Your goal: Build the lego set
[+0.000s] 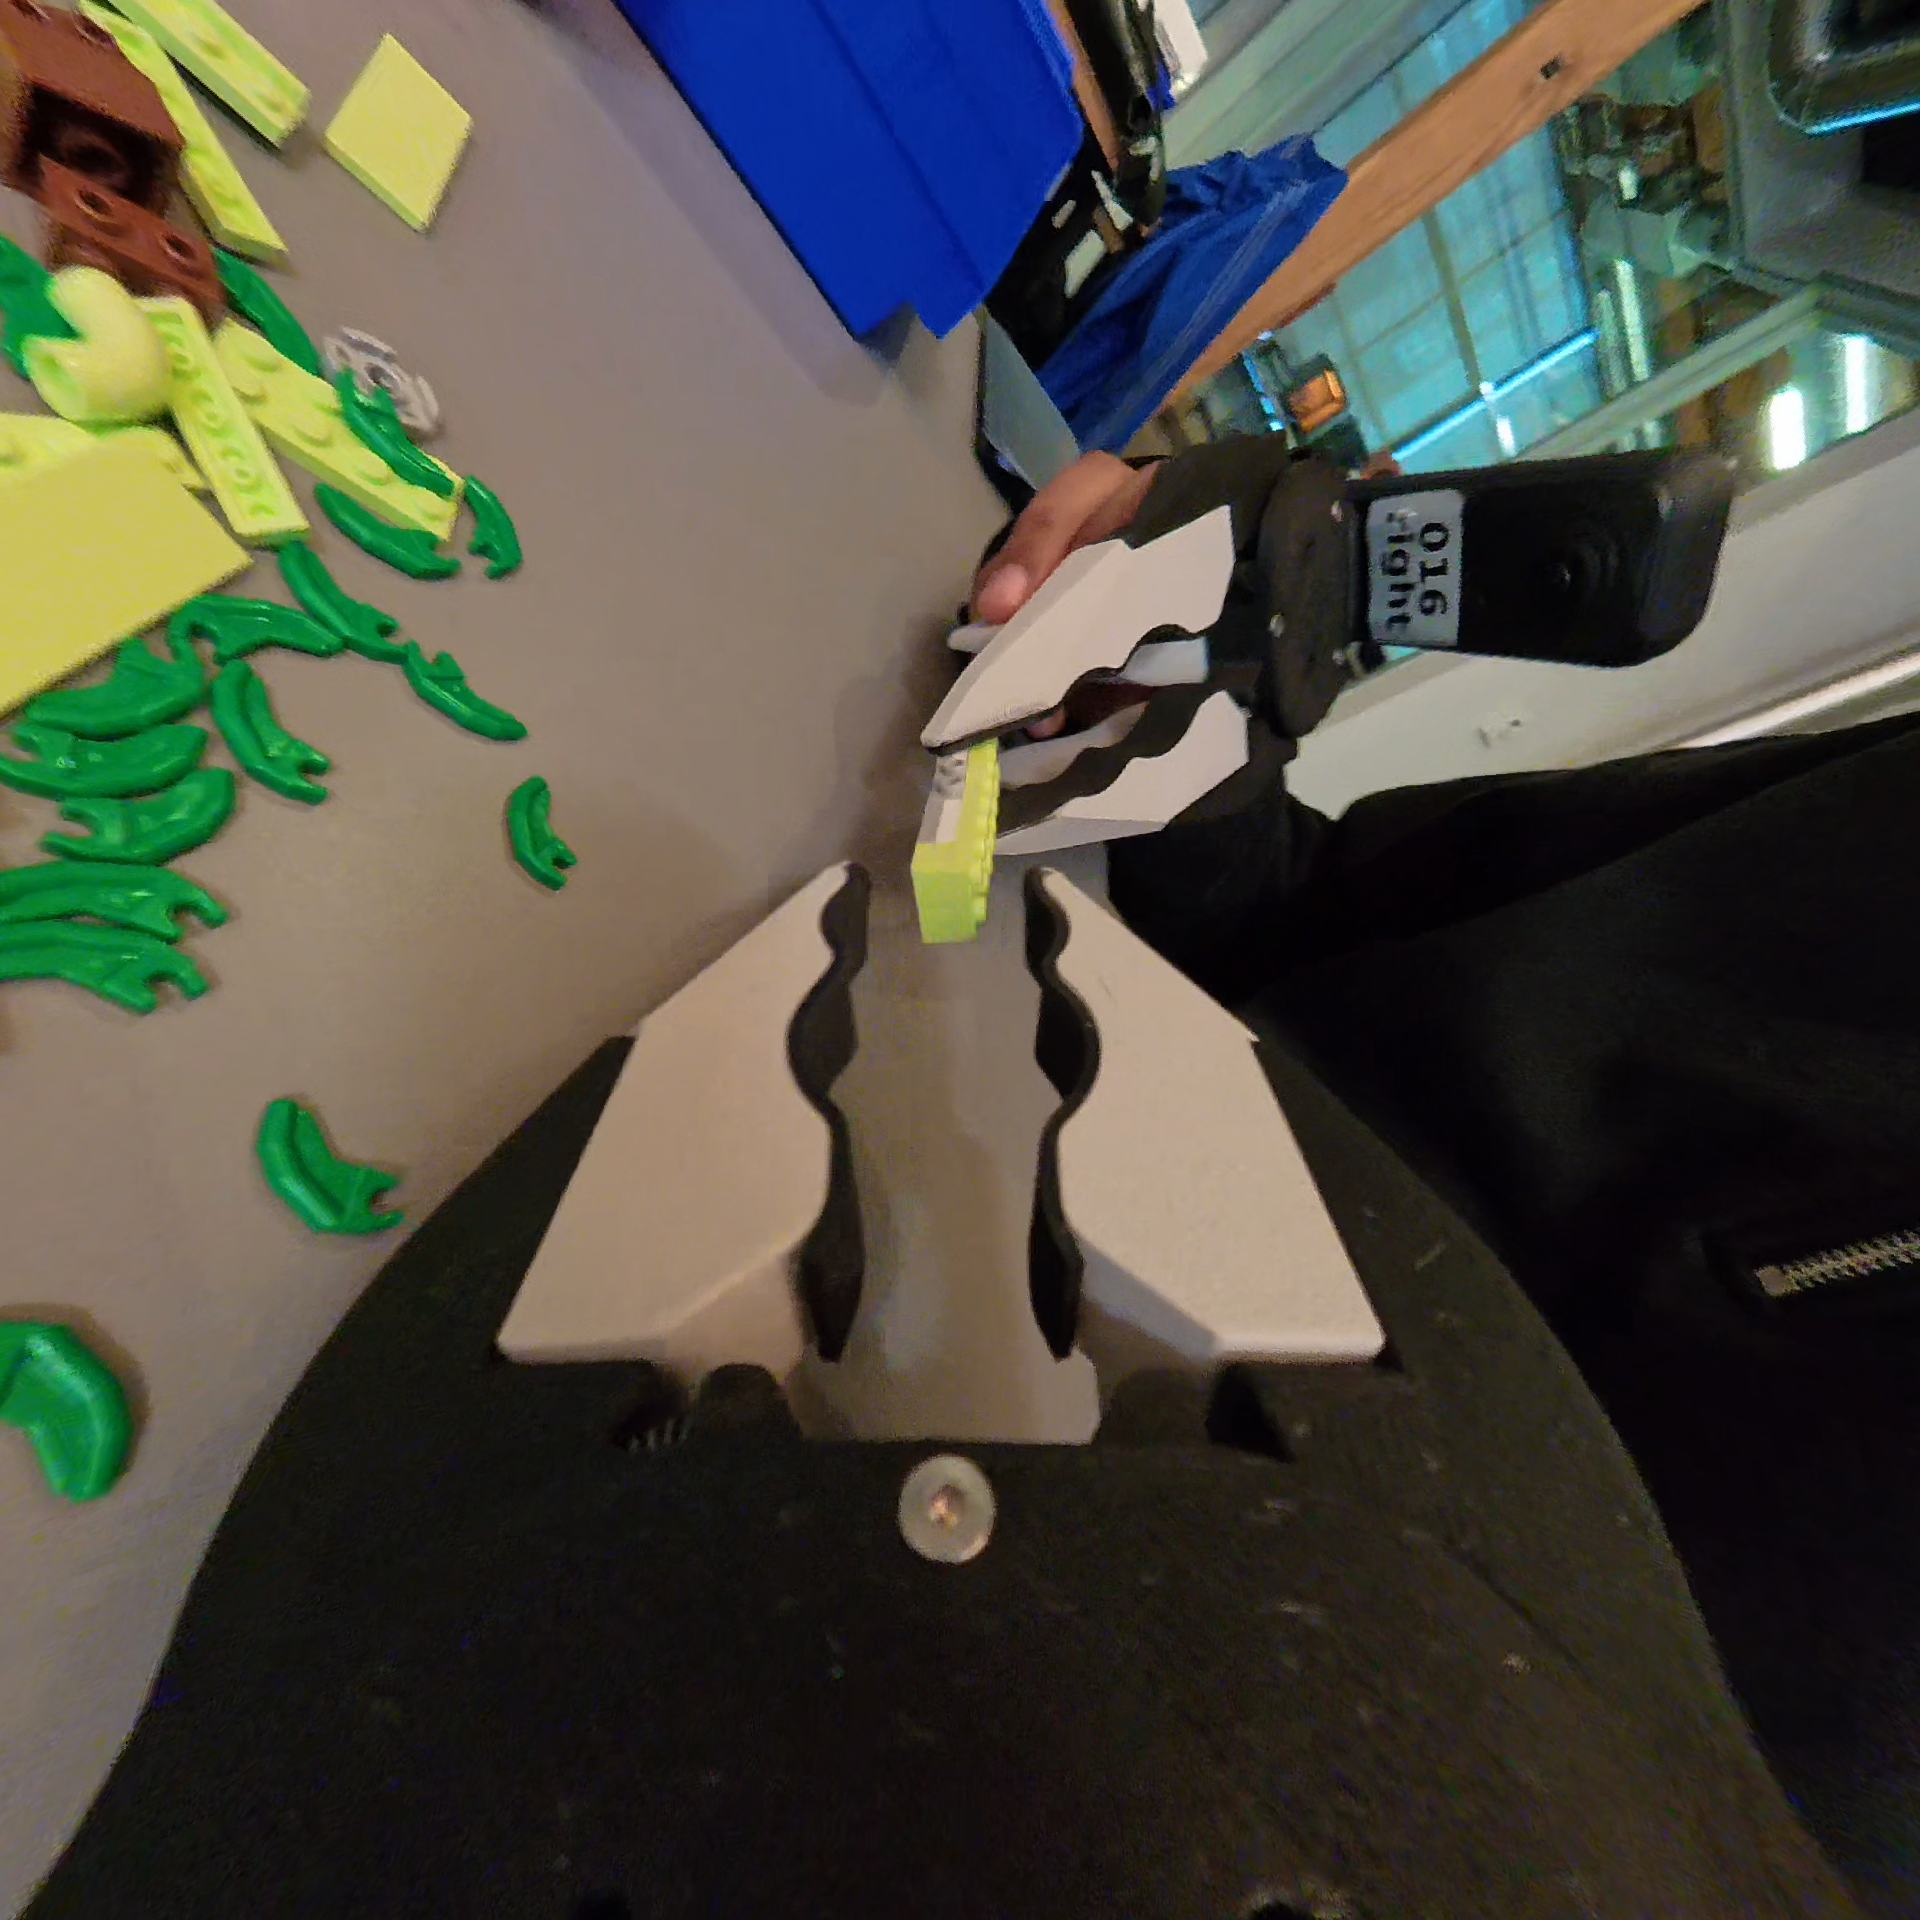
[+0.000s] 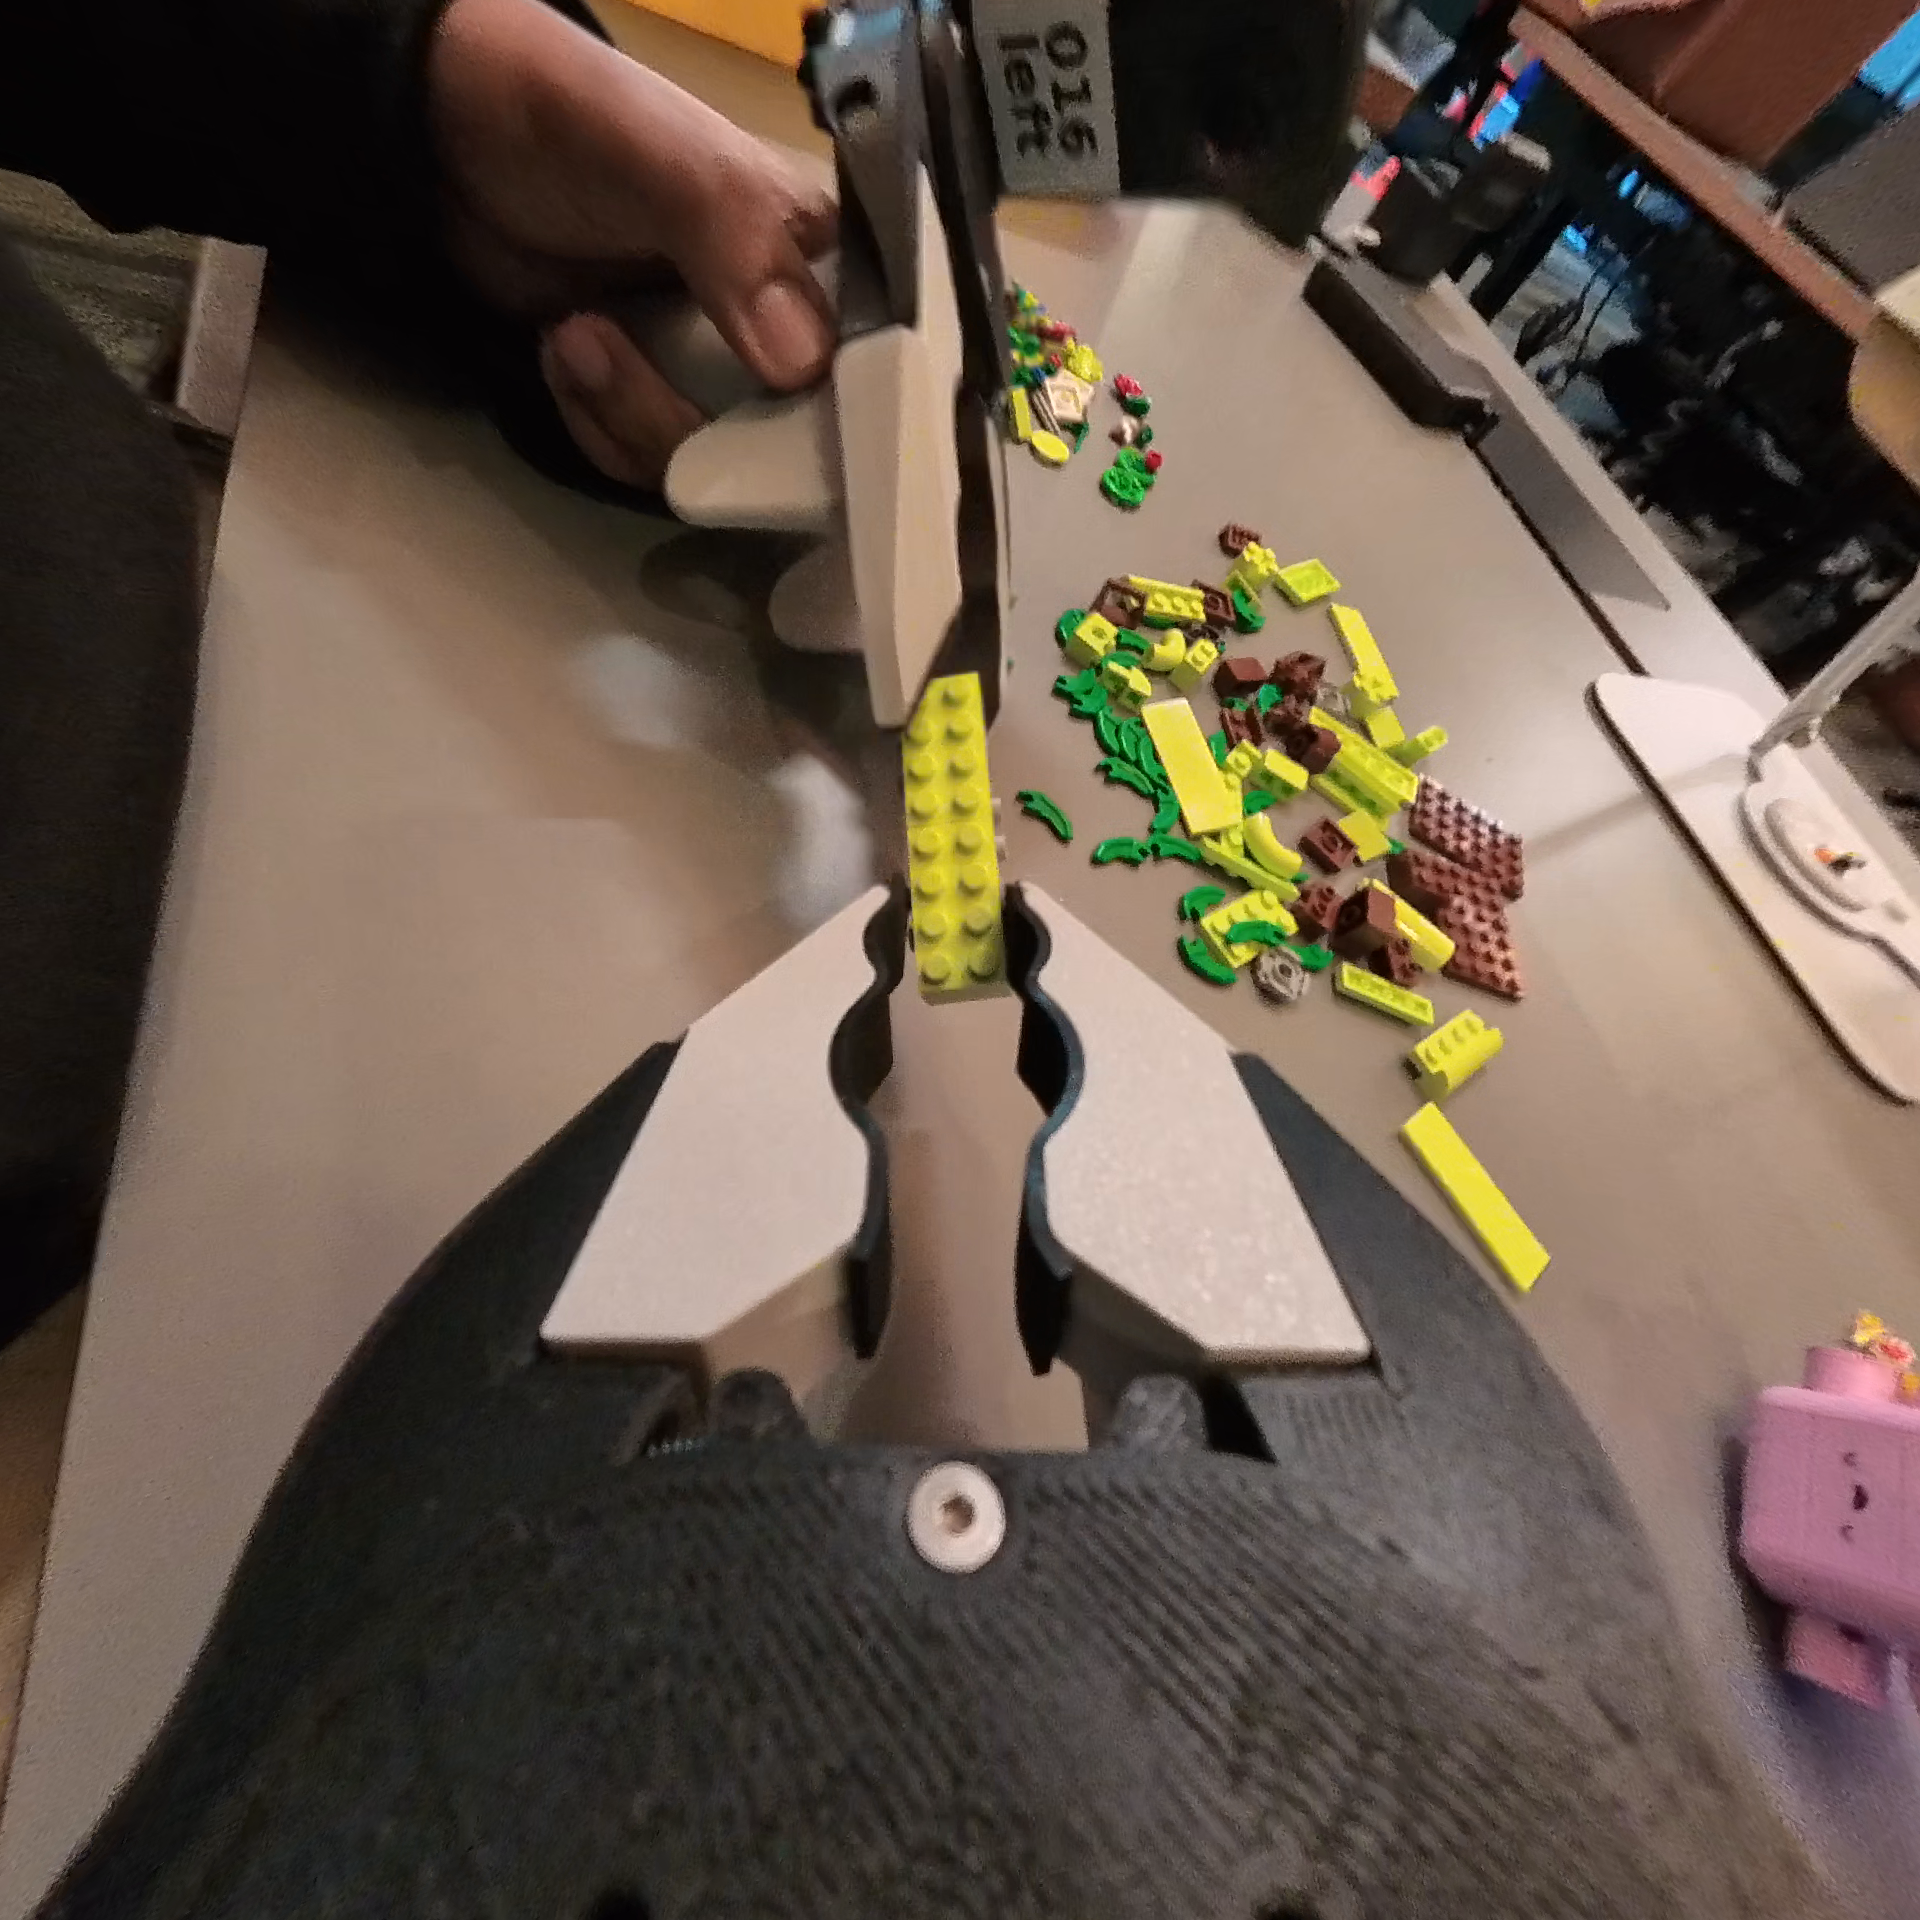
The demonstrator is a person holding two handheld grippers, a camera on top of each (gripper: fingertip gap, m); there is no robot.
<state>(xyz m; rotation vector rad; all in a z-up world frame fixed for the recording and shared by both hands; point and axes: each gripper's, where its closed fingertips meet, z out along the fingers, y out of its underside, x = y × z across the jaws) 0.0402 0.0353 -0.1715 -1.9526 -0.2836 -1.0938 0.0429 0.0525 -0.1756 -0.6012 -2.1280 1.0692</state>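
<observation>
The long lime-green studded plastic plate (image 2: 954, 842) is held in the air above the grey tabletop (image 2: 436, 831), near its left edge. The right gripper (image 2: 954, 940) is clamped on the plate's near end. In the right wrist view the plate's far end sits under the left gripper (image 2: 940, 665), but the left wrist view shows the left gripper (image 1: 945, 883) with its fingers apart and the plate between the tips, touching neither.

The table under and left of the plate is bare up to that edge. To the right lies a dense scatter of loose lime, green and brown bricks (image 2: 1278, 790), too many to count. One flat lime tile (image 2: 1473, 1195) lies apart toward the near edge, one pink blocky figure (image 2: 1829, 1507) at the near right corner, and one smaller heap of mixed pieces (image 2: 1070, 395) farther back. One white lamp base (image 2: 1756, 862) sits along the right edge.
</observation>
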